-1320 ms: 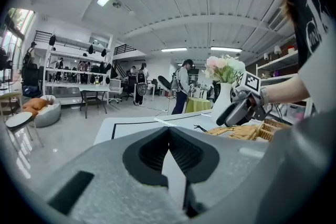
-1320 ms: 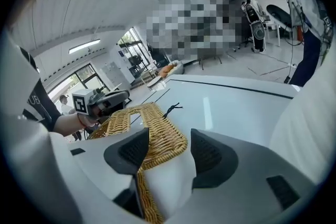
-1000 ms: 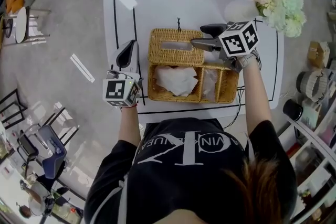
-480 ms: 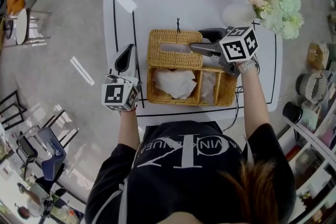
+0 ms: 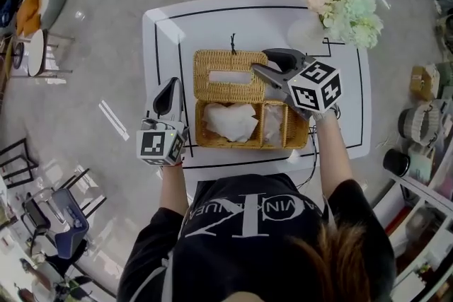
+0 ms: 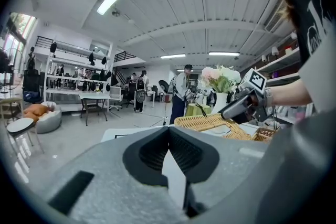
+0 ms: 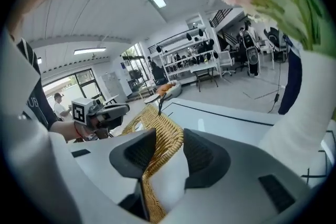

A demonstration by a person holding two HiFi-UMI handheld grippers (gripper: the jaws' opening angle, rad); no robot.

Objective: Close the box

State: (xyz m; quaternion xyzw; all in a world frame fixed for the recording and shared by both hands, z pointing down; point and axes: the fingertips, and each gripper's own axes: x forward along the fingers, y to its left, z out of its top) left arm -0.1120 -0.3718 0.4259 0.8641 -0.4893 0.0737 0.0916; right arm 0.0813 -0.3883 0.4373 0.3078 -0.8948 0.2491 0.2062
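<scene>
Here, the rectangular woven wicker box point(image 5: 248, 144) stands mid-counter on the white, black-lined counter point(image 5: 212, 18), with its flat wicker lid point(image 5: 225, 78) open toward the far side. The right tongs point(image 5: 260, 61) are closing round the lid's right edge, one pad still apart from it. The left tongs point(image 5: 170, 83), closed and empty, hover left of the box.

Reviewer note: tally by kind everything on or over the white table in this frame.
Wicker box: 1
Flower vase: 1
Grippers: 2 (left gripper beside the box; right gripper closing, lid between its jaws)
Total: 4
</scene>
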